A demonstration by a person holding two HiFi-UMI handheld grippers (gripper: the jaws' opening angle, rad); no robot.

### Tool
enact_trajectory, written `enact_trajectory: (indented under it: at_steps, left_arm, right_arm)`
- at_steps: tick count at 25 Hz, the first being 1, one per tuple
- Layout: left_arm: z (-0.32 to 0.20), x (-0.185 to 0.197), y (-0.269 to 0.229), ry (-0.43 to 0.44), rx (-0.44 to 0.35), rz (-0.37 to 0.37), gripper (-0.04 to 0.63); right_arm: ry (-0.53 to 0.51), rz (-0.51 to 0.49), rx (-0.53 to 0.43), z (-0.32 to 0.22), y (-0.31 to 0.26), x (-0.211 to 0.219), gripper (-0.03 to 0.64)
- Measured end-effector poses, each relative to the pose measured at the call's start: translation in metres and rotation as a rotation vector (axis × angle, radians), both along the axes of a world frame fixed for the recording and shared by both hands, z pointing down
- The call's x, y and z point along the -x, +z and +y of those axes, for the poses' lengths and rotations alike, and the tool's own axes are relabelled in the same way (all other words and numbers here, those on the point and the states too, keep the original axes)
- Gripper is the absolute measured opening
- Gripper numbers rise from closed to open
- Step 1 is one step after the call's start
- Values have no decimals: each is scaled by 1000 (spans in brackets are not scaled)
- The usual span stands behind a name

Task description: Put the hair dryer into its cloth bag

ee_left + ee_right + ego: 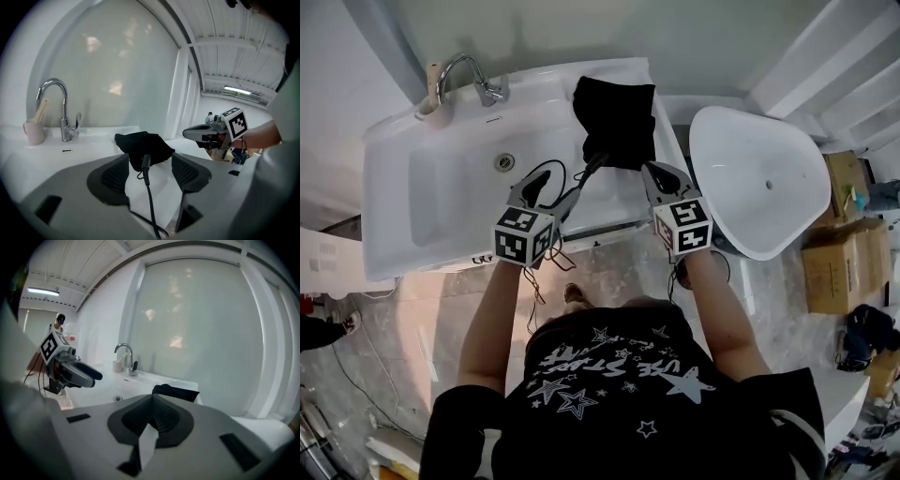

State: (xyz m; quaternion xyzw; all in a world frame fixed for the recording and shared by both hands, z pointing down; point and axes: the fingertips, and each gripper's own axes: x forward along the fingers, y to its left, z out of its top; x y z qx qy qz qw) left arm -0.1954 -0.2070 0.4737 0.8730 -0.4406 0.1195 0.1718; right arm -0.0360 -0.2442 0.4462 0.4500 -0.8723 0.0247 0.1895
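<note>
Head view shows the black cloth bag (614, 117) lying on the white table (394, 141) toward its 1 o'clock corner, just beside the sunken basin (459, 202), on a flat spot that both hands can reach. It bulges like a filled pouch. A black power cord (591, 169) runs out of its near edge toward 7 o'clock, so my reading is that the hair dryer is already inside. The dryer itself shows in no view. The loose cord looks like what is left to tuck in.

The left gripper (555, 187) sits at about 7 o'clock of the bag and points at it. In the left gripper view its fingers (112, 176) stand apart with the cord between them and neither pad pressing on it. I judge it is placed to take the cord but is not yet gripping. The right gripper (661, 176) hangs just at 5 o'clock of the bag with its fingers (136, 416) closed together on nothing, probably kept clear of the work.

As for containers, the basin is bare apart from its drain. A beige cup (431, 98) beside the chrome tap (469, 80) at 10 o'clock holds a pale stick-like thing I cannot identify. Cardboard boxes (844, 253) stand on the floor at 3 o'clock, and I cannot tell what is in them.
</note>
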Motion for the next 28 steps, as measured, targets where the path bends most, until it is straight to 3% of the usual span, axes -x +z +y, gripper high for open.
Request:
enact_trajectory:
  at_steps: [11, 18, 28]
  left_arm:
    - [43, 4, -20, -259, -18, 55, 175]
    - [80, -24, -16, -373, 6, 62, 14]
    - [135, -70, -5, -484, 31, 21, 11]
  right_arm:
    - [-178, -29, 15, 13, -9, -3, 6]
    - [-312, -43, 6, 40, -13, -19, 6]
    - [-427, -55, 19, 79, -4, -53, 6]
